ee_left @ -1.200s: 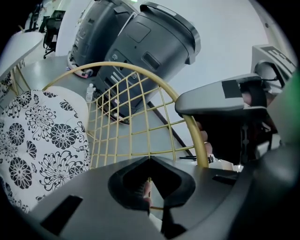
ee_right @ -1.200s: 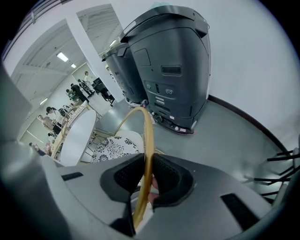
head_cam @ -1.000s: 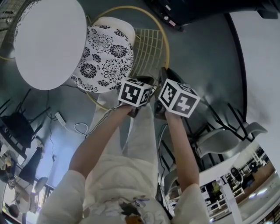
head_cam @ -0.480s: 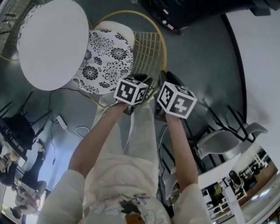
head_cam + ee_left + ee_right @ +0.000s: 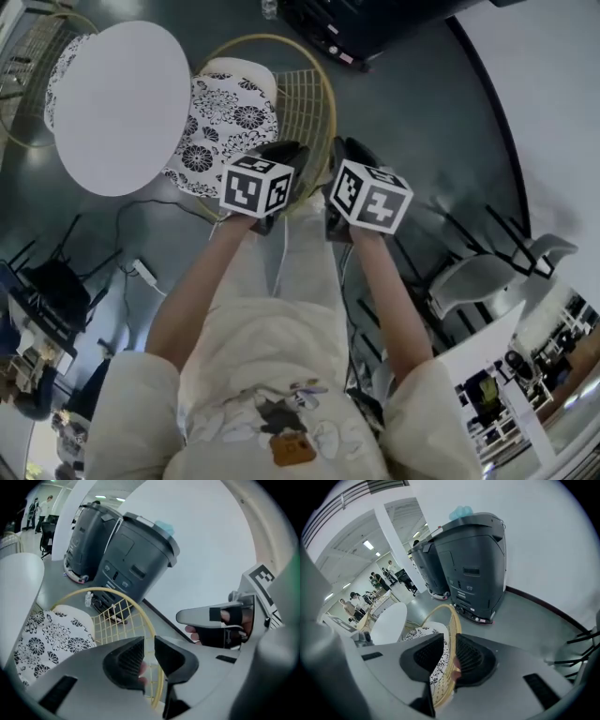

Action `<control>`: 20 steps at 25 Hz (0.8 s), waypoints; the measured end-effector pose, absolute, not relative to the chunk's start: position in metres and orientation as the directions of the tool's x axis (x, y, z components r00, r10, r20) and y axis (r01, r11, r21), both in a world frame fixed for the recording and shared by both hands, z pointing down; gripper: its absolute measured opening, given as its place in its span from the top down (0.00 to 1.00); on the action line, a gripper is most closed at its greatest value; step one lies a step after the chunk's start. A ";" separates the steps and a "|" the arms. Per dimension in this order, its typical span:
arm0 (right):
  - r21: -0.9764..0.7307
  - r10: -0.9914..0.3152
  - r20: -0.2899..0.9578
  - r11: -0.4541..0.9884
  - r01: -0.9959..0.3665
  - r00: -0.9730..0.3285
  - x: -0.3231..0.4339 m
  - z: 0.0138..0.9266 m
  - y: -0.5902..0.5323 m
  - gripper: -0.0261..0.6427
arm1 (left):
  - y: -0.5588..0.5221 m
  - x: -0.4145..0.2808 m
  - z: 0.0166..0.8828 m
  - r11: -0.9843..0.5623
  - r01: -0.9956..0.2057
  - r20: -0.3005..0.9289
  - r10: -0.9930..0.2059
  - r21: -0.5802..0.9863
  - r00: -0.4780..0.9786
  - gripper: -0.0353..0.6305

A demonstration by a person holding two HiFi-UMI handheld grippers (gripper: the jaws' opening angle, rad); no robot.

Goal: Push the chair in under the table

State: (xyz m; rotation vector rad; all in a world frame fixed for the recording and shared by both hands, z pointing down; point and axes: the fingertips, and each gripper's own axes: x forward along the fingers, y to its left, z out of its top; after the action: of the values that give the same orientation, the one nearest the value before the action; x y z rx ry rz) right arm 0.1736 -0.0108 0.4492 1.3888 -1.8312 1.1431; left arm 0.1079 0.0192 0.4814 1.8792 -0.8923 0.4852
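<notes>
The round white table (image 5: 122,103) stands at the upper left. The chair, with a floral cushion (image 5: 220,122) and a yellow wire back (image 5: 314,89), sits partly under it. My left gripper (image 5: 279,157) hangs above the near rim of the chair back. In the left gripper view its jaws (image 5: 150,653) stand apart, and the yellow rim (image 5: 159,686) shows through the gap, lower down. My right gripper (image 5: 347,152) hangs beside it. Its jaws (image 5: 450,656) are also apart, and the chair's rim (image 5: 452,620) runs through their gap.
Two dark grey machines (image 5: 131,550) stand against the white wall behind the chair. Cables and a plug strip (image 5: 141,272) lie on the grey floor left of the person's legs. Grey chairs (image 5: 478,277) stand to the right. People (image 5: 377,581) stand far off in the hall.
Both grippers have risen off the chair back, toward the camera. The chair and table keep their places relative to each other.
</notes>
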 end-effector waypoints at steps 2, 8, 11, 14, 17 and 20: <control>-0.293 -0.488 0.816 0.113 -0.950 -0.310 0.172 0.430 -0.011 0.86 | 0.016 0.105 0.456 -0.301 -0.753 0.647 -0.388 0.585 0.657 0.84; -0.351 -0.515 0.778 0.121 -0.929 -0.361 0.166 0.382 -0.004 0.86 | 0.010 0.090 0.391 -0.372 -0.759 0.630 -0.424 0.534 0.651 0.90; -0.384 -0.520 0.769 0.091 -0.919 -0.372 0.164 0.363 0.011 0.86 | 0.023 0.082 0.369 -0.387 -0.754 0.620 -0.428 0.531 0.657 0.93; -0.402 -0.522 0.754 0.114 -0.908 -0.399 0.147 0.338 0.022 0.86 | 0.030 0.068 0.340 -0.408 -0.746 0.602 -0.441 0.526 0.666 0.93; -0.428 -0.521 0.728 0.163 -0.889 -0.446 0.127 0.310 0.025 0.86 | 0.028 0.049 0.306 -0.416 -0.750 0.573 -0.484 0.514 0.661 0.93; -0.477 -0.521 0.692 0.191 -0.858 -0.501 0.114 0.280 0.026 0.86 | 0.030 0.038 0.274 -0.448 -0.748 0.542 -0.516 0.489 0.663 0.93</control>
State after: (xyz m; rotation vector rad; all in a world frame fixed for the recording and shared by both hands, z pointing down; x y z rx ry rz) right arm 0.1143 0.0264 0.2803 1.2943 -2.0977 1.2288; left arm 0.0384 0.0299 0.2741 2.1497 -0.9727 0.4095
